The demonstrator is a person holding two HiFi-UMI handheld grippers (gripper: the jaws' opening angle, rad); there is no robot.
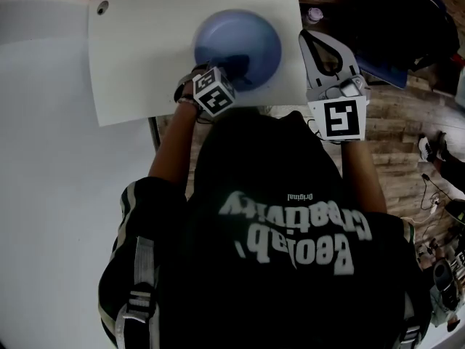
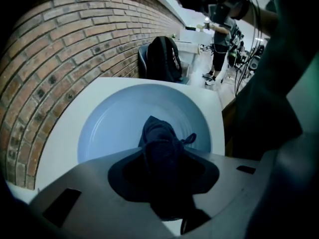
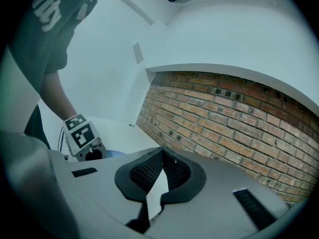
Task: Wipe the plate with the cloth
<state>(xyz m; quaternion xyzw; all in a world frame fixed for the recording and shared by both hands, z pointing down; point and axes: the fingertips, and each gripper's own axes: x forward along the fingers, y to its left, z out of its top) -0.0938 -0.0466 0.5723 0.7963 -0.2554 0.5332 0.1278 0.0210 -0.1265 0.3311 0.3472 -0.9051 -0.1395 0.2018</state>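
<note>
A round blue plate lies on the white table right in front of me. My left gripper reaches into the plate's near side, shut on a dark blue cloth. In the left gripper view the bunched cloth sticks out from the gripper over the plate. My right gripper hovers off the table's right edge, shut with nothing in it. In the right gripper view its jaws meet at the tips, and the left gripper's marker cube shows at left.
A black backpack sits on the wooden floor right of the table. A brick wall runs behind the table. A small hole marks the table's far left corner. A person stands far off.
</note>
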